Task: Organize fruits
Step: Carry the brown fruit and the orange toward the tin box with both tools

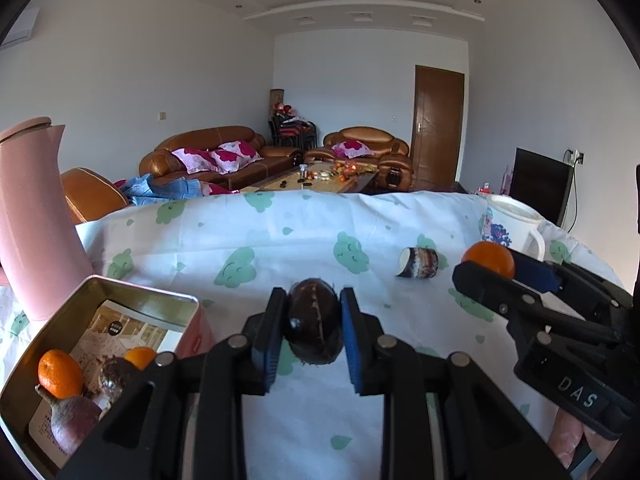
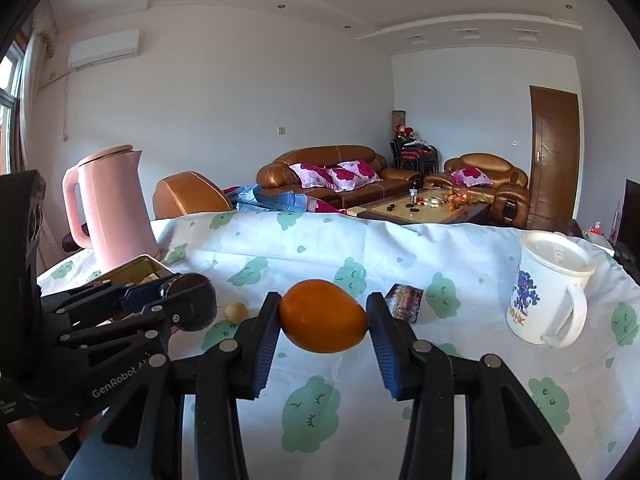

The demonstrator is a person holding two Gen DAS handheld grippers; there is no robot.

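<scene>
While the left gripper (image 1: 311,320) is clamping a dark round fruit (image 1: 314,322) between its blue pads just above the cloth-covered table (image 1: 280,240), the right gripper (image 2: 323,316) is pinching an orange (image 2: 323,316) by its two ends, also lifted clear of the cloth. Both fruits are looking light and firm; the orange's skin is glossy and likely slippery, so a hold across its widest middle would probably be seating it better than this end-to-end pinch, and too much squeeze could be bruising it. The dark fruit is appearing hard-shelled and is sitting squarely between the pads. Just to the left, the open tin box (image 1: 40,344) is already holding two small oranges (image 1: 60,374), a brownish round fruit and a purple-skinned one, and seems the likely destination. Farther out, a cut striped piece (image 1: 418,263) is lying on the cloth, with a white lidded mug (image 2: 550,288) and a pink kettle (image 2: 114,208) standing beyond.
</scene>
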